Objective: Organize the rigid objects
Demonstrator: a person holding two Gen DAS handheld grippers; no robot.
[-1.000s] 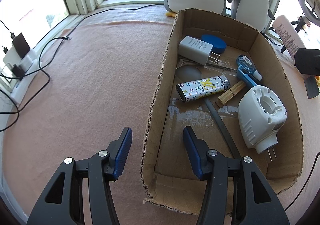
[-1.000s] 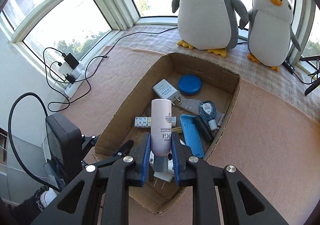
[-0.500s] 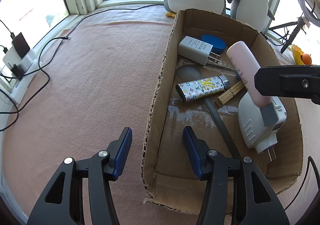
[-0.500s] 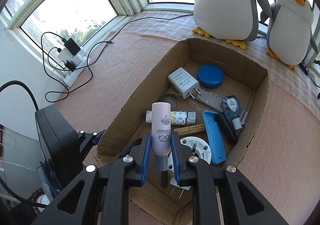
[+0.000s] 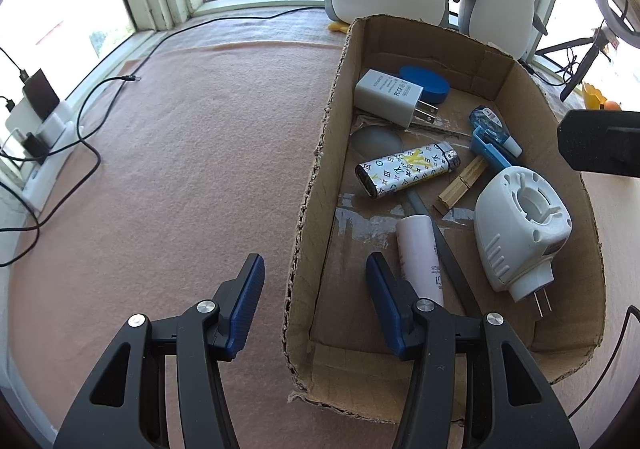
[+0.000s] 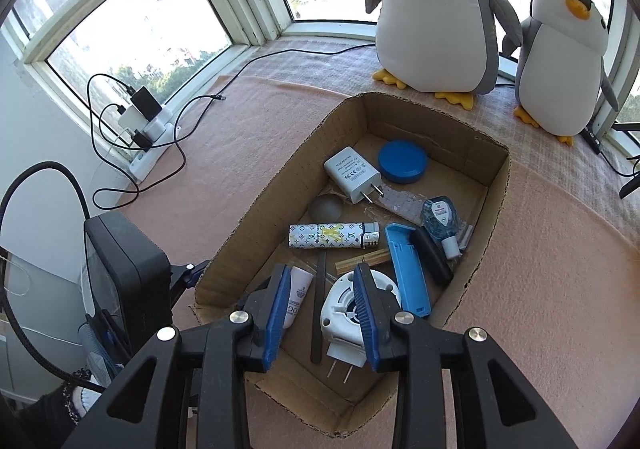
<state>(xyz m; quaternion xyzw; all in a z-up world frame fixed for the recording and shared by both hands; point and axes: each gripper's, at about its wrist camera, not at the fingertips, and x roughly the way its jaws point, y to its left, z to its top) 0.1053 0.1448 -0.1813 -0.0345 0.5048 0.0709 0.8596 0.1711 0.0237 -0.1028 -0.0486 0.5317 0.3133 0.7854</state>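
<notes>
pink tube [image 6: 297,299]: light, stiff, slick; best gripped mid-body
right claw [image 6: 322,307]: just opened, empty
left claw [image 5: 316,307]: apart, straddling box wall [image 5: 310,201]

Black hand-held gripper [image 6: 322,281], blue ribbed pads [image 6: 276,313], silver screws.

A home's bay-window nook: plush penguins [image 6: 436,9] at twelve o'clock, pink carpet [image 5: 180,169], a charging power strip [image 6: 148,129] at ten o'clock.
</notes>
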